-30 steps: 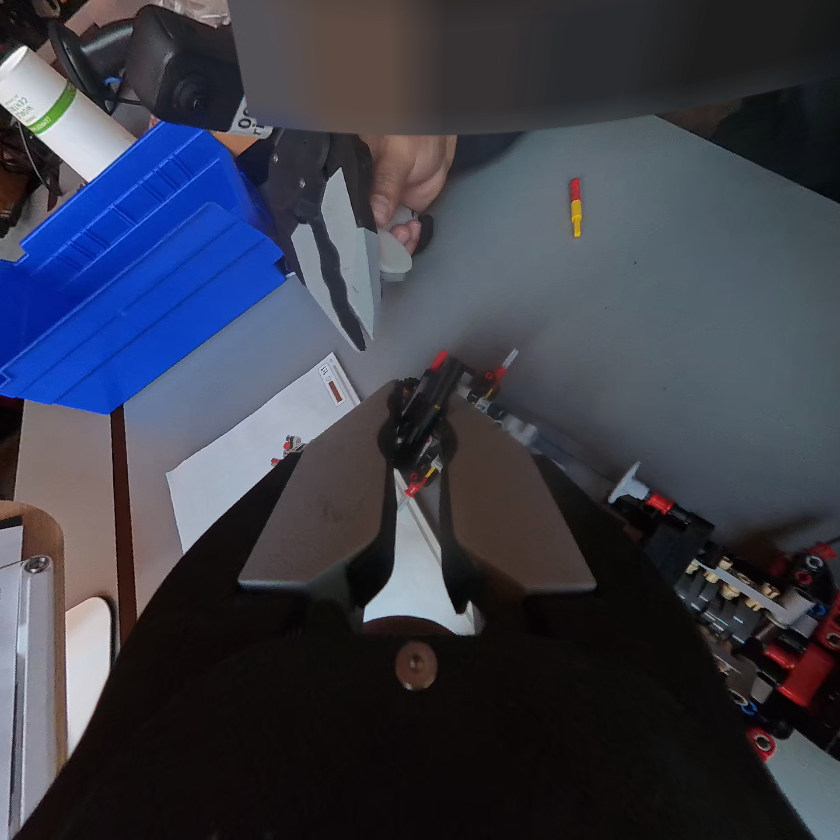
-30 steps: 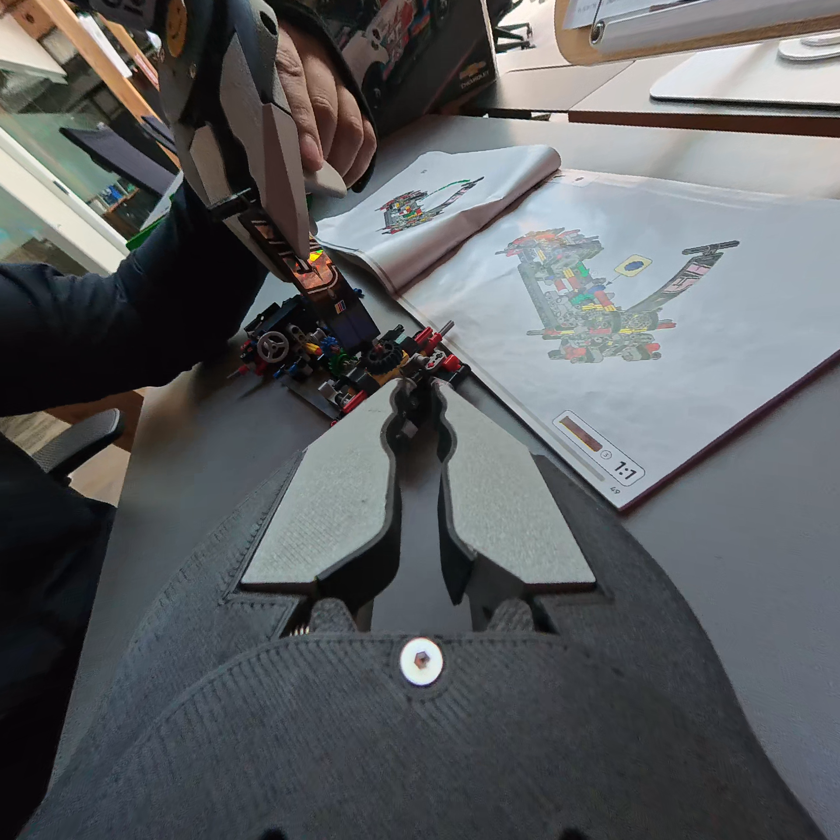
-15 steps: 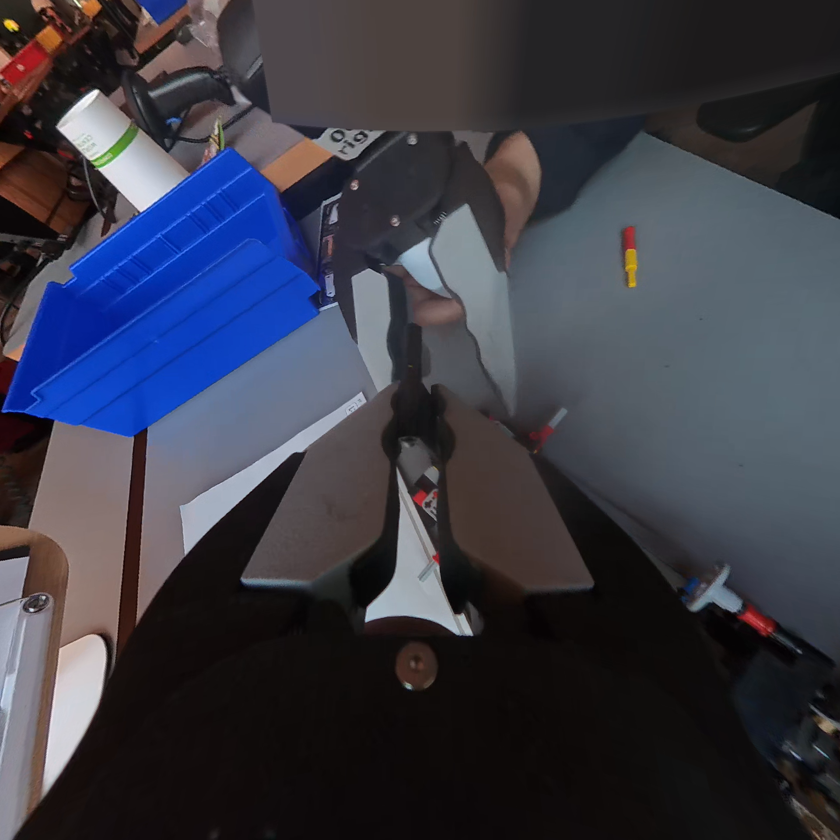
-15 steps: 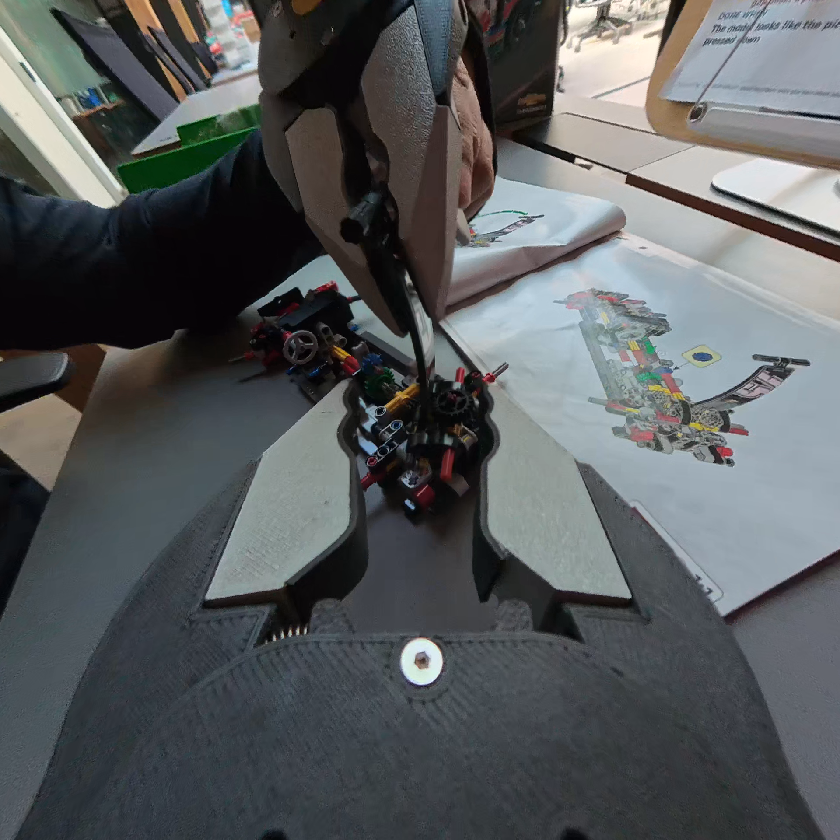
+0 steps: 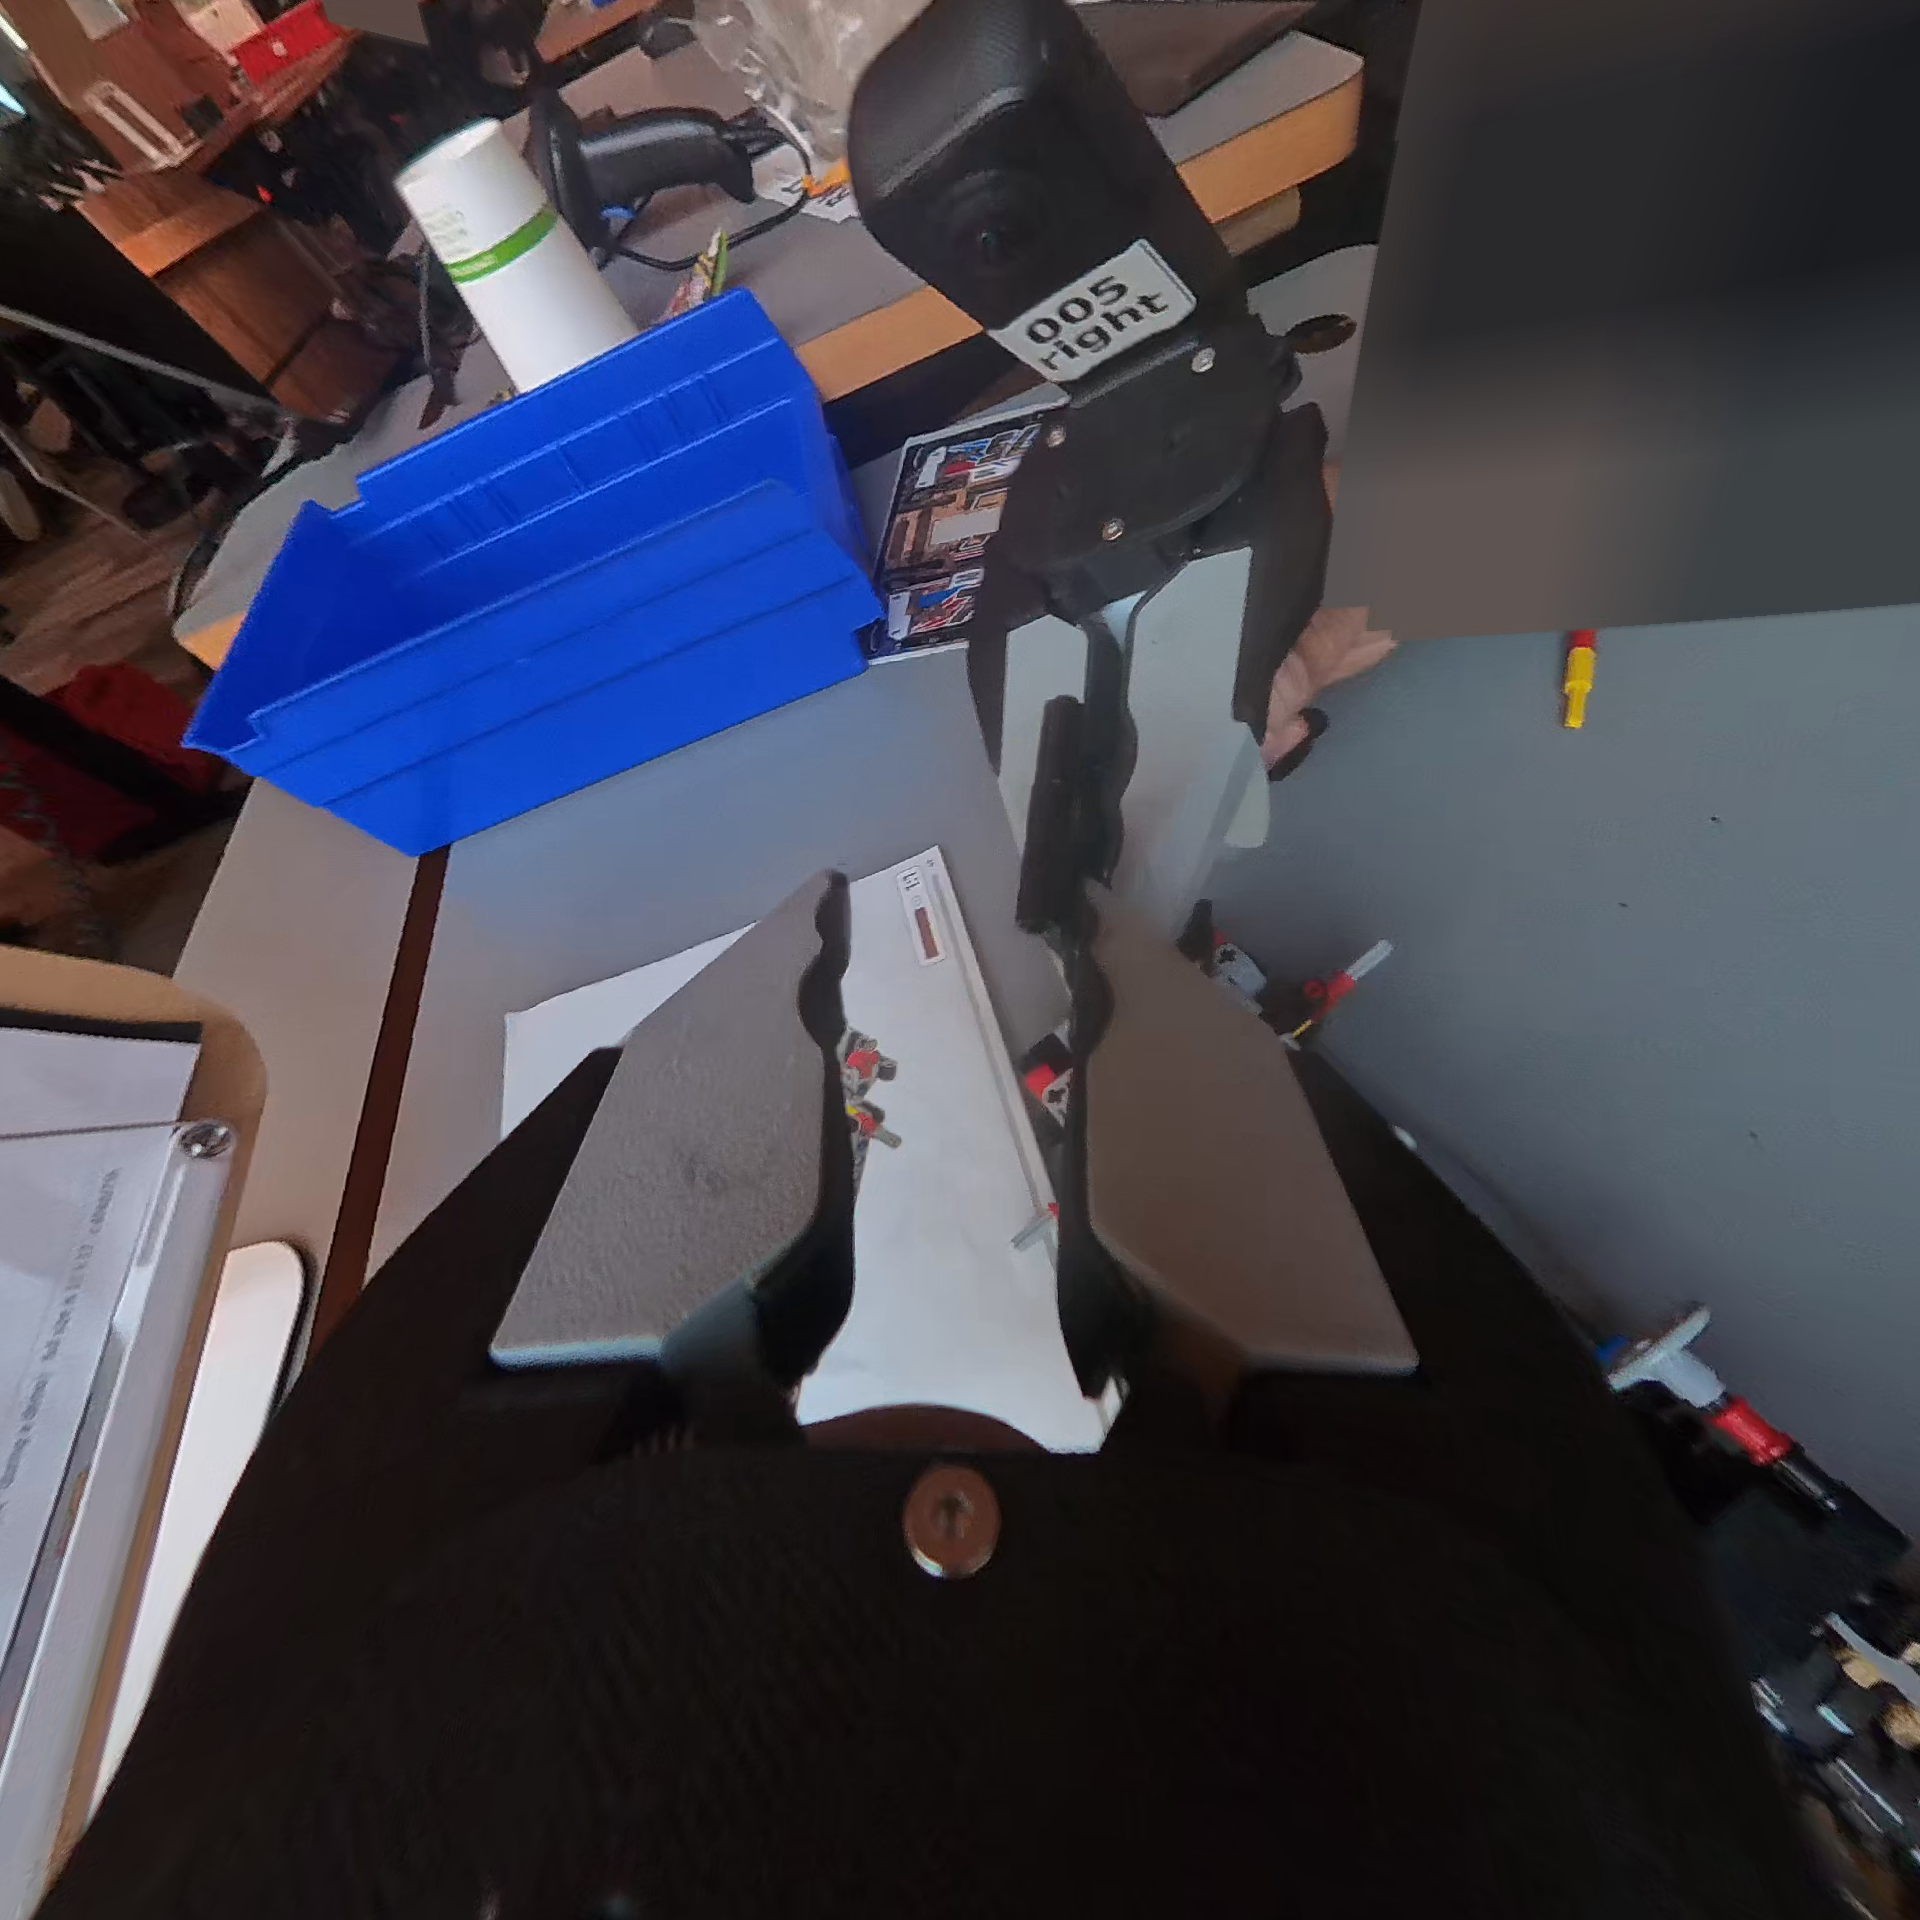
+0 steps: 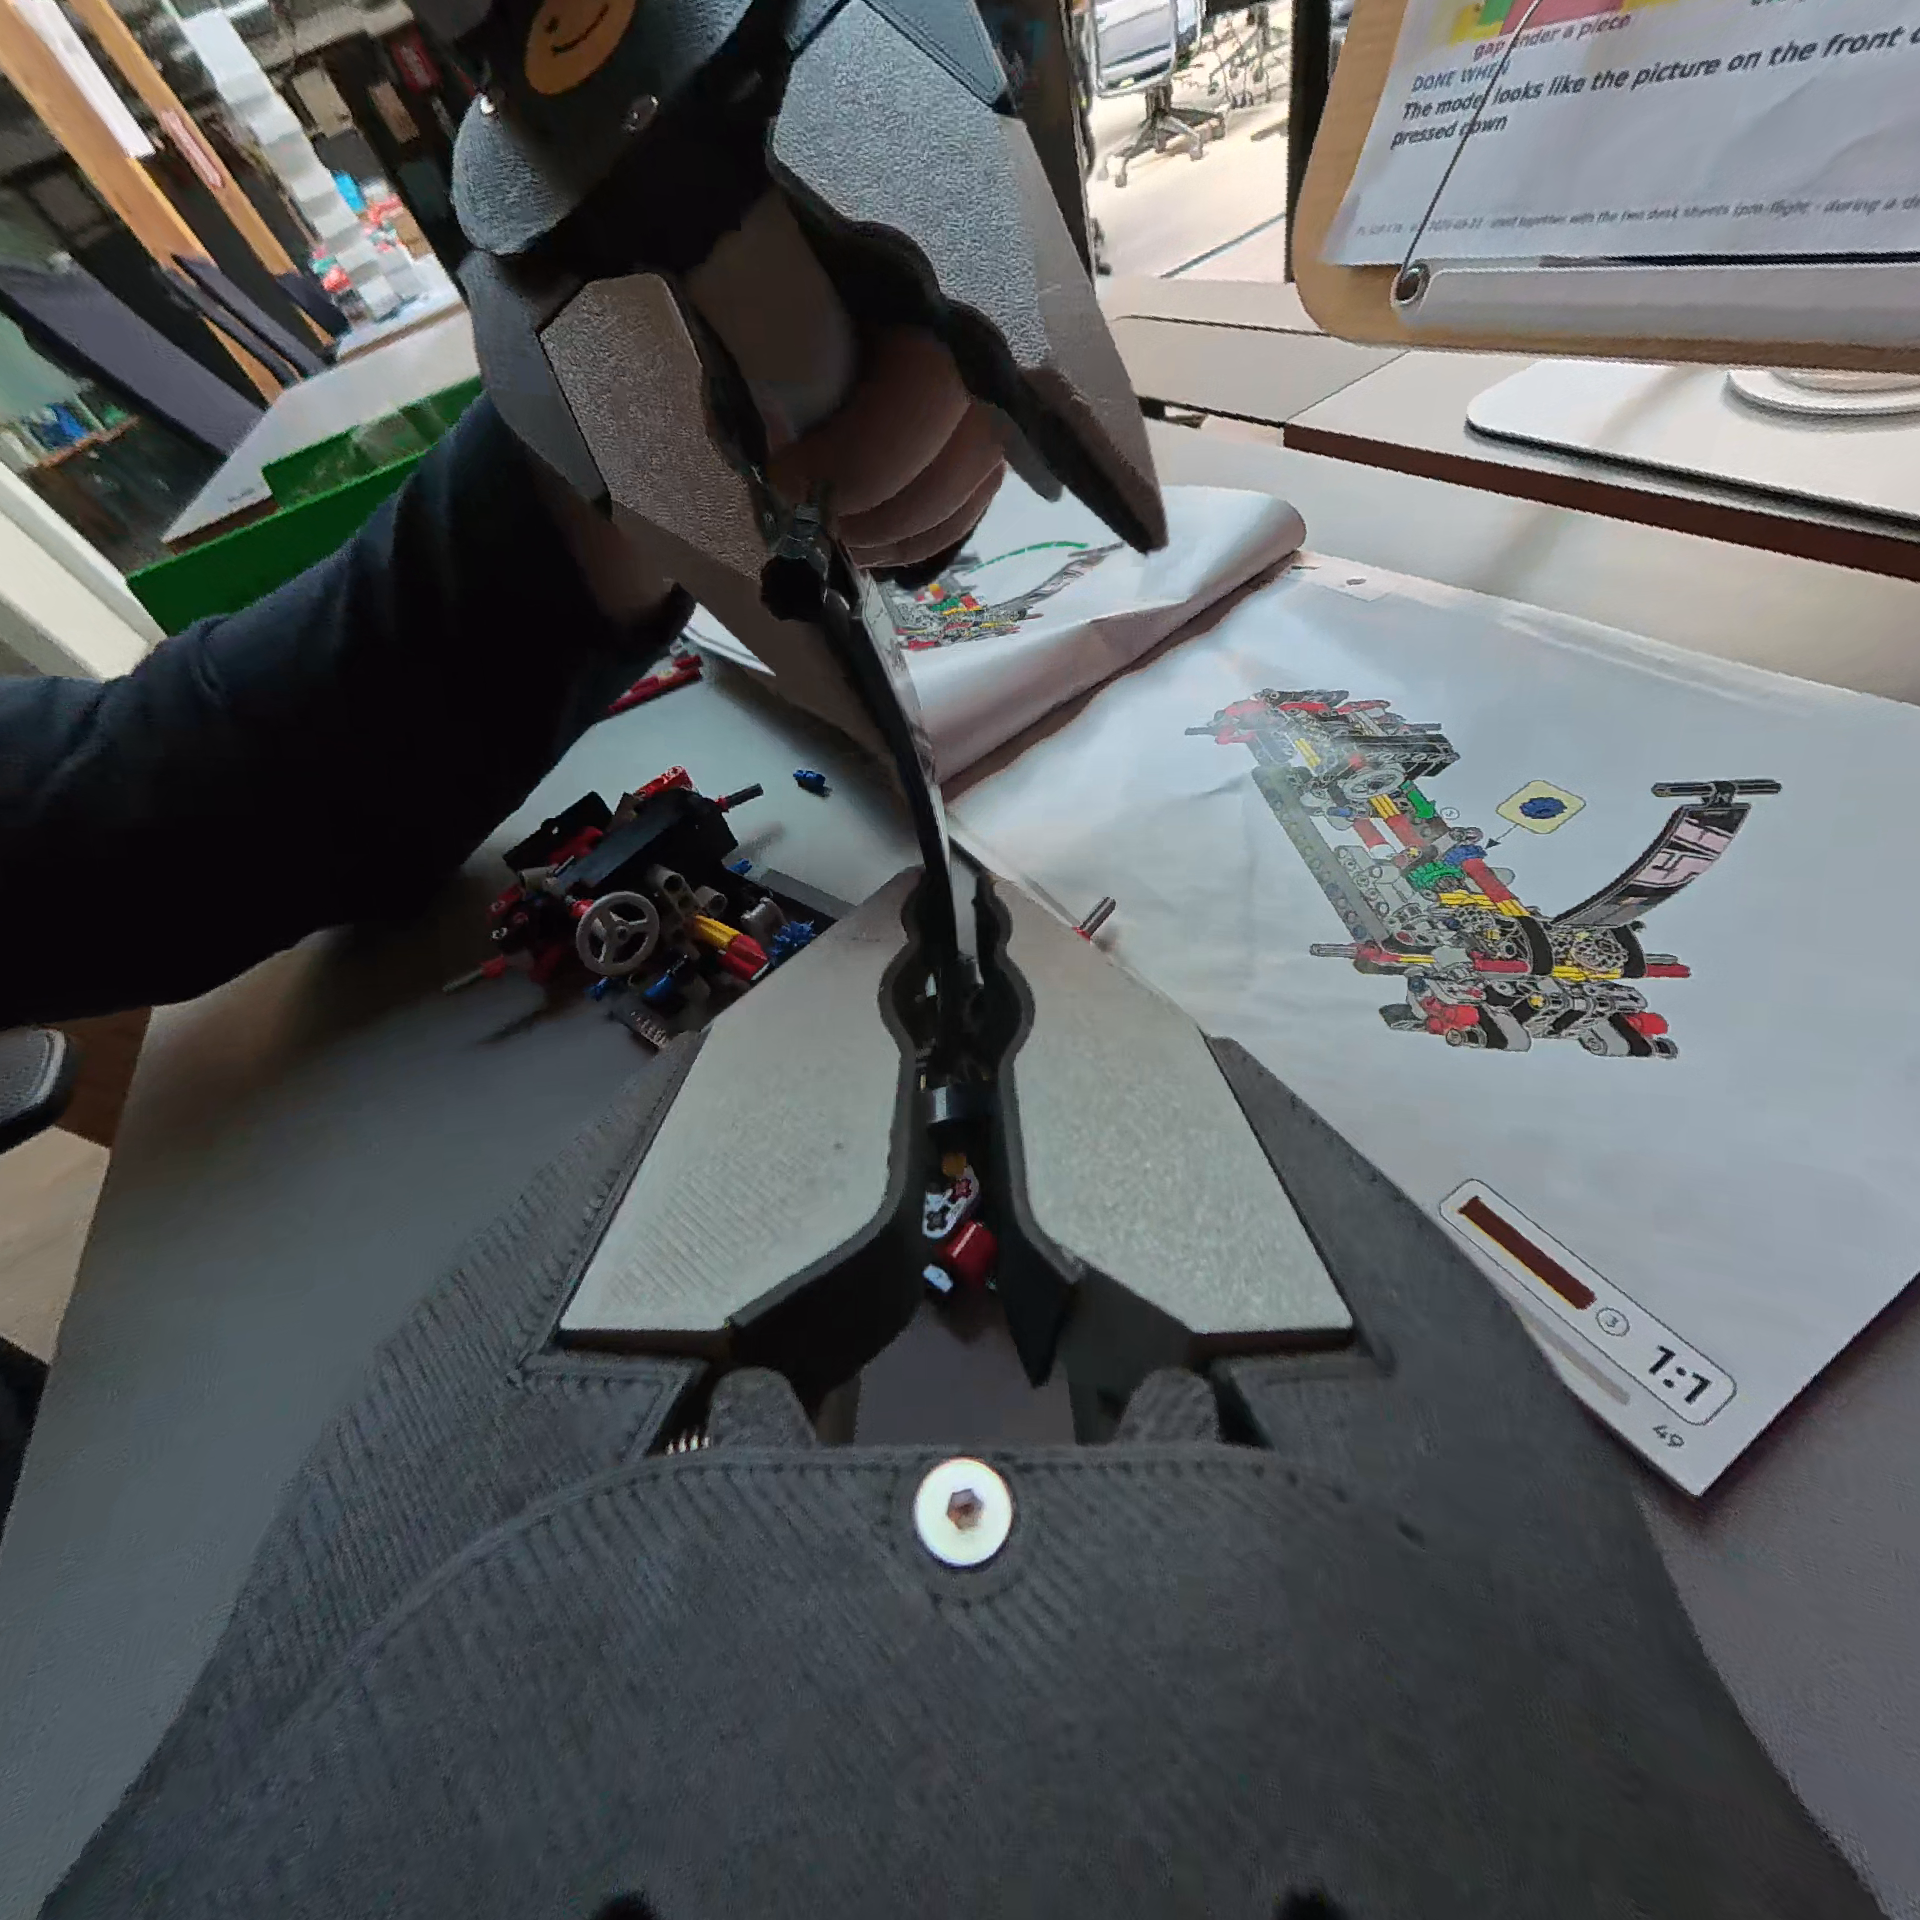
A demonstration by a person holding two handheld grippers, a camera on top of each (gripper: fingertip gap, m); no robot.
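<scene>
Grey counter in a cluttered workshop carries an open instruction booklet, and both grippers hang over the booklet's near edge.

The right gripper is clenched on the lower end of a long, thin black strip. Its two fingers close on the strip at the tips, and the strip curves up and away from them. The left gripper is released, its fingers spread wide with only booklet paper showing between them. The strip's knobbed upper end lies close against one of its fingers, and the other finger stands well clear, so nothing is pinched there.

As a judgement, the strip is carried by one narrow grip at its bottom end. The long free part could swing or twist, so a steady squeeze and a level wrist matter here.

Left of the booklet sits a half-built toy model with a grey wheel and red and yellow pegs. Beyond the booklet's far corner stands a stack of blue bins. A yellow and red peg lies alone, well apart from the booklet.
</scene>
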